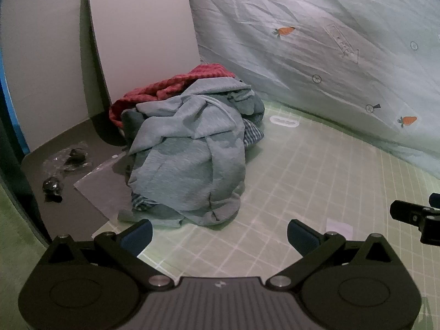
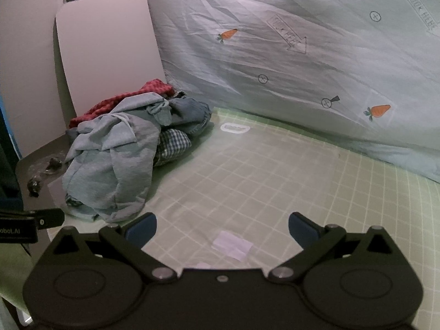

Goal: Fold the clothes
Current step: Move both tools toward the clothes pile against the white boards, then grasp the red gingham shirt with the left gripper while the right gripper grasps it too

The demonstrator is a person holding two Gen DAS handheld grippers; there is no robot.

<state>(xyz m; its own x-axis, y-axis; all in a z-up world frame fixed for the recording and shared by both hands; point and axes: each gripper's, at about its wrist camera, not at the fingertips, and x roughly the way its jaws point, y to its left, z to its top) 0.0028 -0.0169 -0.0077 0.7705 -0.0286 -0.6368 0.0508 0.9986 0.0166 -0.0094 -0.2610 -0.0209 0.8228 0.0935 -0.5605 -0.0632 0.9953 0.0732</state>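
Observation:
A heap of crumpled clothes (image 1: 189,148) lies at the left end of a green grid mat (image 1: 316,181). A grey-blue garment (image 2: 110,159) covers the top, with a red patterned one (image 1: 176,85) behind, denim (image 2: 189,115) and a checked piece (image 2: 172,144) beside it. My left gripper (image 1: 219,235) is open just short of the heap's near edge, nothing between its fingers. My right gripper (image 2: 222,228) is open over bare mat, right of the heap. Each gripper shows at the edge of the other's view.
A pale sheet with carrot prints (image 2: 302,68) hangs behind the mat. A white board (image 1: 143,27) leans at the back left. Small dark items in clear wrap (image 1: 63,170) lie on the grey table surface (image 1: 55,214). A small white slip (image 2: 232,245) lies on the mat.

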